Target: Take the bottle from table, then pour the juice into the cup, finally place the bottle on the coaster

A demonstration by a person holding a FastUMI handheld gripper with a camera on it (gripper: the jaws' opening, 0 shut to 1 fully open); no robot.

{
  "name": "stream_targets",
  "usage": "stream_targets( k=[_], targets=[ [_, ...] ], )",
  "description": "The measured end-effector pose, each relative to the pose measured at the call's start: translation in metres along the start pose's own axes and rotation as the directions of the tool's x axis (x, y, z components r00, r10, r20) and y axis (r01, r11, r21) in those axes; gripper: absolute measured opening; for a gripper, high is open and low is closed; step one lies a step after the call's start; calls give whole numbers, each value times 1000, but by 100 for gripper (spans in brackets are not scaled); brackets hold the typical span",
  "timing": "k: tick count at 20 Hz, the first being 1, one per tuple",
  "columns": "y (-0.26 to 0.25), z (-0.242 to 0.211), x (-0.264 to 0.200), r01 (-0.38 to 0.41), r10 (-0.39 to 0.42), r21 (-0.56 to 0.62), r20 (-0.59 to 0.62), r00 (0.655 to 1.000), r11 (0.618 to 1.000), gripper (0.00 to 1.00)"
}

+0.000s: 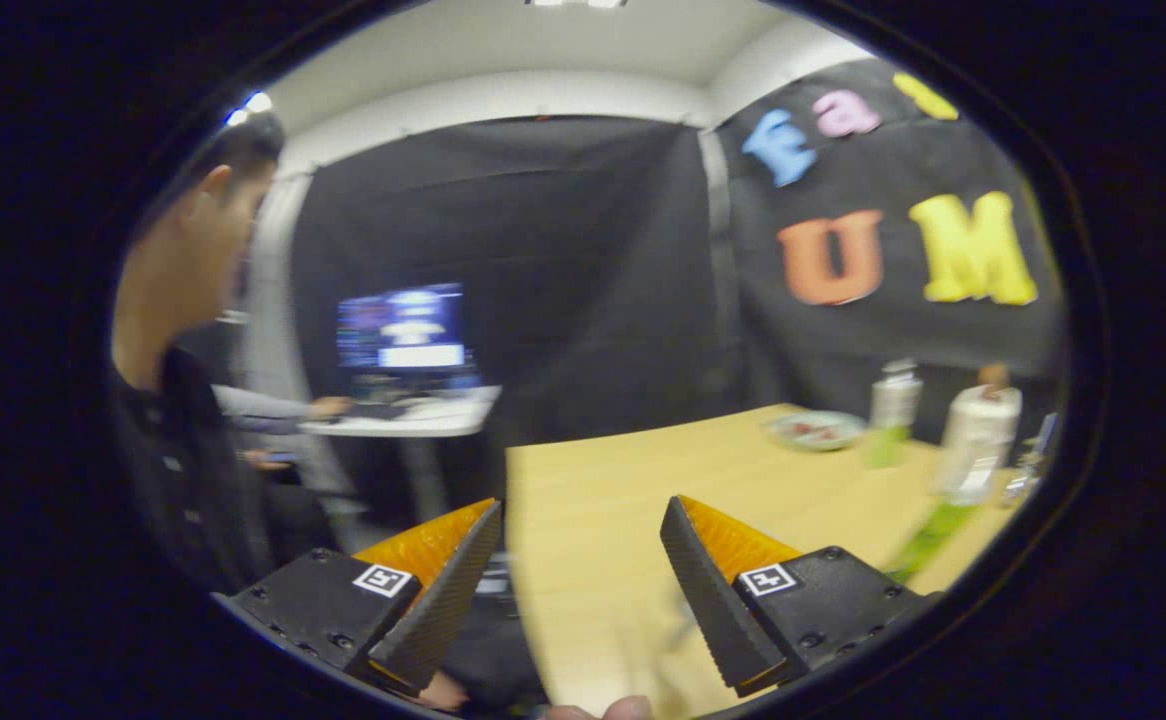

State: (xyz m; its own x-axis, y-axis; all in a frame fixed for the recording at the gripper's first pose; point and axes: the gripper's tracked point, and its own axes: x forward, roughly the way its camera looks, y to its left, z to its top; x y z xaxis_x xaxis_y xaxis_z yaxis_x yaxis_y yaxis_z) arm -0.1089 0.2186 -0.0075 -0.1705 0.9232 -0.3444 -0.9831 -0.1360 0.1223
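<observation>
The gripper (583,560) hangs with its fingers spread wide, nothing between them, over the near edge of a wooden table (623,500). Well beyond the fingers, at the table's far end, stand a blurred bottle (893,410), a plate (815,430) beside it and a white cylindrical object (978,435). The view is smeared, so a hasty approach could knock the bottle over.

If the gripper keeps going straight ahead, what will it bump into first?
Probably nothing soon. The open gripper points over the bare table edge, toward the far black wall; the bottles stand off to its right.
</observation>
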Motion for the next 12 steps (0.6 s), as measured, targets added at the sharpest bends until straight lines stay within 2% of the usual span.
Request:
stream_targets(
  k=[1, 2, 3, 4, 5, 6, 7, 8, 9, 10, 11, 12],
  targets=[
    [22, -14, 25, -148, 145, -20, -109, 983, 989, 100],
    [23, -23, 46, -206, 187, -89, -185, 965, 975, 100],
    [20, -29, 55, -183, 148, -162, -205, 967, 970, 100],
    [9, -33, 57, -82, 46, -209, -174, 984, 974, 100],
    [-23, -23, 54, 117, -140, -224, -89, 986, 967, 100],
    [-54, -13, 42, 360, -363, -189, 19, 932, 914, 100],
    [-78, -9, 14, 551, -543, -92, 96, 834, 830, 100],
    [-90, -7, -20, 670, -666, 29, 154, 730, 742, 100],
    [-95, -11, -51, 751, -758, 116, 173, 629, 650, 100],
    [-103, -12, -80, 838, -855, 177, 163, 492, 516, 100],
    [-100, -13, -106, 884, -904, 201, 159, 397, 423, 100],
    [-104, -13, -123, 909, -933, 222, 157, 324, 352, 100]
  ],
)
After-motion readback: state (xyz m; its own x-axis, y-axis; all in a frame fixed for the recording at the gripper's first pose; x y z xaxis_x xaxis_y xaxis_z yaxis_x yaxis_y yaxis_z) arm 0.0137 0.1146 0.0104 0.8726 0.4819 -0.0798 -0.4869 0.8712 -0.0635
